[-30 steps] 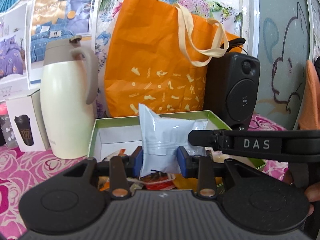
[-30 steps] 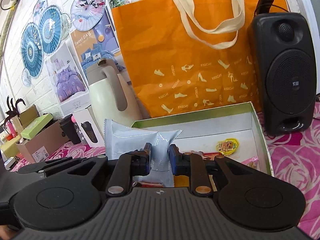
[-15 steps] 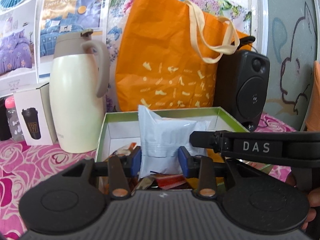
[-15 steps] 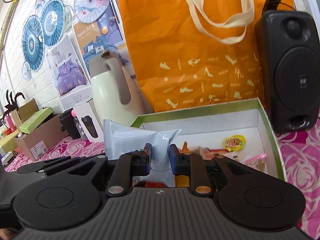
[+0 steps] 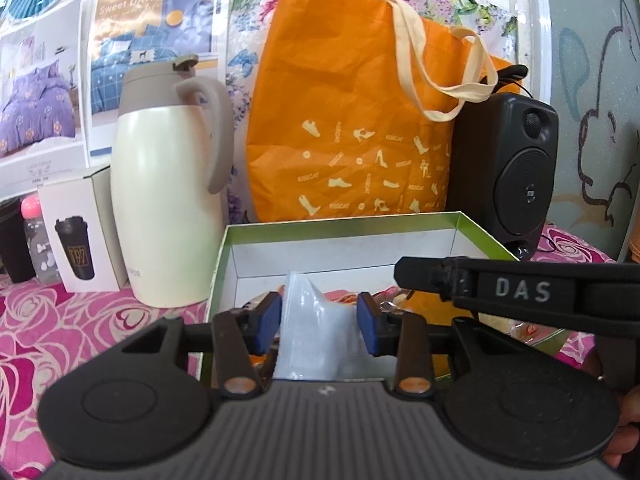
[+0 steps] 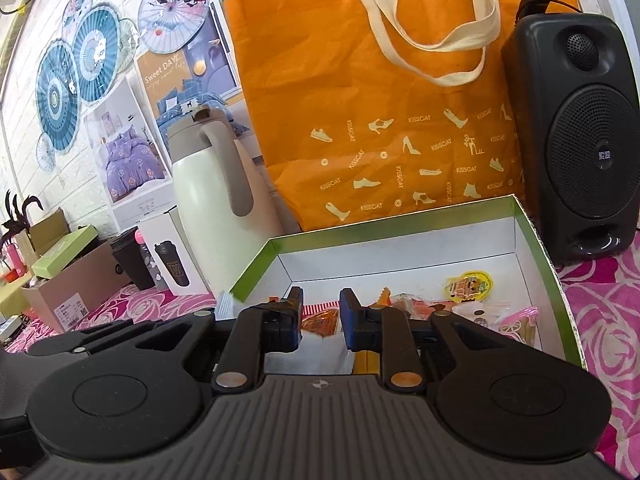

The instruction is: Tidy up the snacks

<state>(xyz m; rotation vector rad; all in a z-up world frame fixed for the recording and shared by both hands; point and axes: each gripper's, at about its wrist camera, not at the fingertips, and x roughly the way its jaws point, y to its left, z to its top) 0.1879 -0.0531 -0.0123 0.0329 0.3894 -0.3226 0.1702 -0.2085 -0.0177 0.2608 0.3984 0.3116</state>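
left gripper (image 5: 319, 322) parted | white packet (image 5: 316, 344) loose between | right gripper (image 6: 320, 320) parted, empty

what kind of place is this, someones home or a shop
Probably a home or a small shop corner, hard to say which. A table under a pink rose cloth holds a thermos jug, an orange tote and a speaker, with bedding posters on the wall.

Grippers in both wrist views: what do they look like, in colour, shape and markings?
Both are matte black plastic. Each has a ribbed grey-black centre plate flanked by two round discs, and two slim finger arms hinged on copper-coloured pivots. The left gripper and right gripper carry blue pads at the fingertips. A small compass-like mark sits on each centre plate. The right gripper's side, seen from the left wrist, reads DAS in pale letters.
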